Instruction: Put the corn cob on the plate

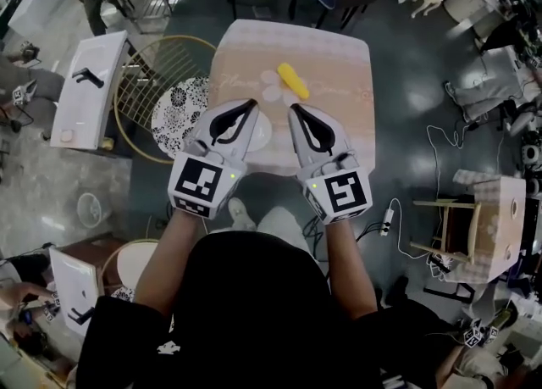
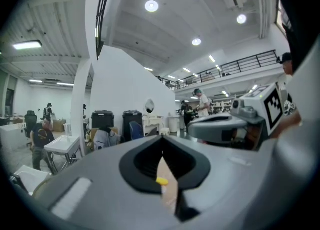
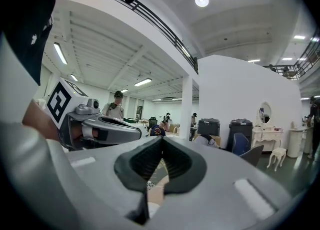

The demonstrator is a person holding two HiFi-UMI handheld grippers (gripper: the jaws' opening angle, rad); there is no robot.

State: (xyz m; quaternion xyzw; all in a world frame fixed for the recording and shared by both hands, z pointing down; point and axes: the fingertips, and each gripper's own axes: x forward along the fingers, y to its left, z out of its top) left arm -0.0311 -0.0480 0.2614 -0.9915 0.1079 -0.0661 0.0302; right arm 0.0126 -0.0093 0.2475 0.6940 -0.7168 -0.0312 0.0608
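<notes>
Overhead, in the head view, the corn cob [image 1: 293, 80] lies on the table [image 1: 343, 69] with the pink cloth, beyond both grippers and touching neither. The left gripper [image 1: 251, 105] and the right gripper [image 1: 295, 109] are held side by side over the table's near edge, tips apart. A white plate [image 1: 264, 131] shows partly under the left gripper's tip, near the cob but apart from it.

In the left gripper view, the jaws are clenched tip to tip on nothing. A yellow speck of the cob shows through the hollow behind the tips, lying on the cloth.

In the right gripper view, the jaws are likewise pressed together and empty, and the left gripper shows at the left.
</notes>
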